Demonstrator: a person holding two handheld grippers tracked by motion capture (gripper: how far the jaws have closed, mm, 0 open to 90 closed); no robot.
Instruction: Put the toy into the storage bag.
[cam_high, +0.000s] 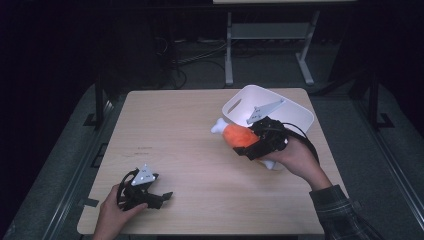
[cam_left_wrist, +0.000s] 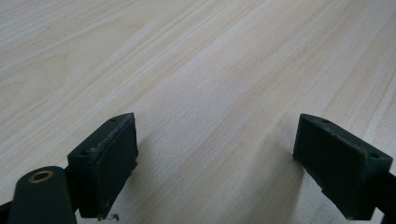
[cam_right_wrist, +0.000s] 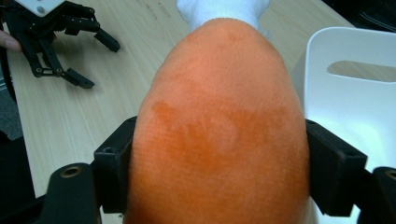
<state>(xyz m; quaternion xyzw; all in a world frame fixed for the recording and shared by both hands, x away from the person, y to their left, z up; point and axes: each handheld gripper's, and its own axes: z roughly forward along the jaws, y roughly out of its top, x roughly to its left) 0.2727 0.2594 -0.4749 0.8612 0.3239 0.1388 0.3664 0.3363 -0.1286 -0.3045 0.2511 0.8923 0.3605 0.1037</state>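
At the left of the high view, the left gripper (cam_high: 162, 196) lies low over the near left part of the table (cam_high: 190, 130), held by the person's left hand (cam_high: 114, 214), with its grey plate (cam_high: 144, 175) on top and its tips pointing to the right. In the left gripper view its two black jaws stand wide apart, and between them there is bare pale wood; they hold nothing. Farther right in the high view, past a stretch of open tabletop, the orange plush toy (cam_high: 239, 135) hangs clear of the wood, just in front of the white bin (cam_high: 300, 111). The toy's white end (cam_high: 218, 126) points to the left, away from the gripper. The right gripper (cam_high: 248, 146) has the toy clamped, and the right hand (cam_high: 296, 157) comes in from the lower right in a plaid sleeve (cam_high: 340, 212). In the right gripper view the jaws stand fairly wide, one pressed into each side of the toy's (cam_right_wrist: 219, 126) thick orange body, which bulges between them. The bin's wall (cam_right_wrist: 345, 112) with its slot handle (cam_right_wrist: 359, 71) stands just to the right of the toy there, and the left gripper (cam_right_wrist: 88, 63) rests on the table at the upper left. The bin sits on the far right part of the table, tilted toward the near side.
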